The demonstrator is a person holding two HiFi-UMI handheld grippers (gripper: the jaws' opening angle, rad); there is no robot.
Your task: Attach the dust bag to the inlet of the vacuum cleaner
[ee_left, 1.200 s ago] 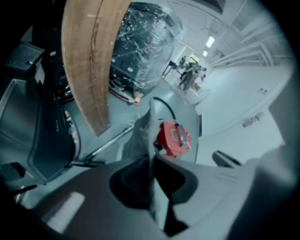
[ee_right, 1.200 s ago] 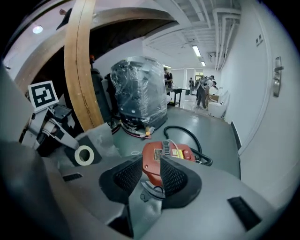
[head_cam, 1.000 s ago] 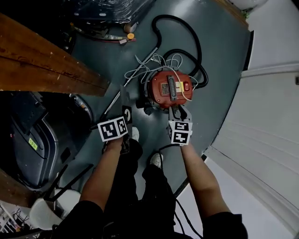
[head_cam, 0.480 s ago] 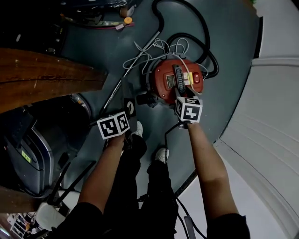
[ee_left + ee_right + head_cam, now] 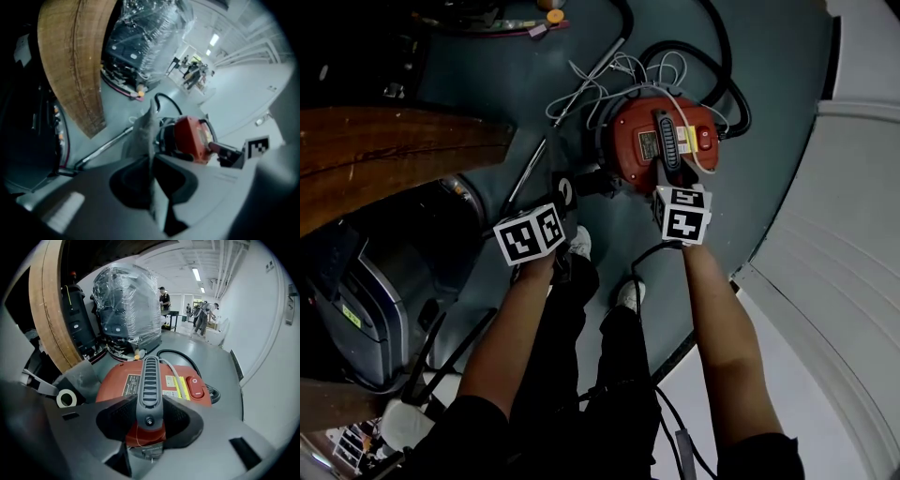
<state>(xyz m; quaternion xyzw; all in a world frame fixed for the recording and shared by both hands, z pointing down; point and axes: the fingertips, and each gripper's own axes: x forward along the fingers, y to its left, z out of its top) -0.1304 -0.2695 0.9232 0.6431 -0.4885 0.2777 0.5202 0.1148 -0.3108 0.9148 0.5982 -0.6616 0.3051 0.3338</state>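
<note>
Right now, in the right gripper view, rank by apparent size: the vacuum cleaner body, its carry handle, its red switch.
1. Red vacuum cleaner body.
2. Black carry handle, nearest the camera.
3. Red switch.

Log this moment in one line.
left gripper: shut on bag | right gripper: jaws just closed further on handle | vacuum: on floor

A smooth grey-green floor (image 5: 534, 84) runs down a long hall between white walls (image 5: 262, 324). Strip lights (image 5: 196, 273) shine along the white ceiling. A thick wooden board (image 5: 384, 159) stands at the left, with dark equipment (image 5: 347, 300) below it. Farther back is a dark machine wrapped in clear plastic (image 5: 126, 305). People (image 5: 204, 315) stand far off near a small table (image 5: 171, 315).
</note>
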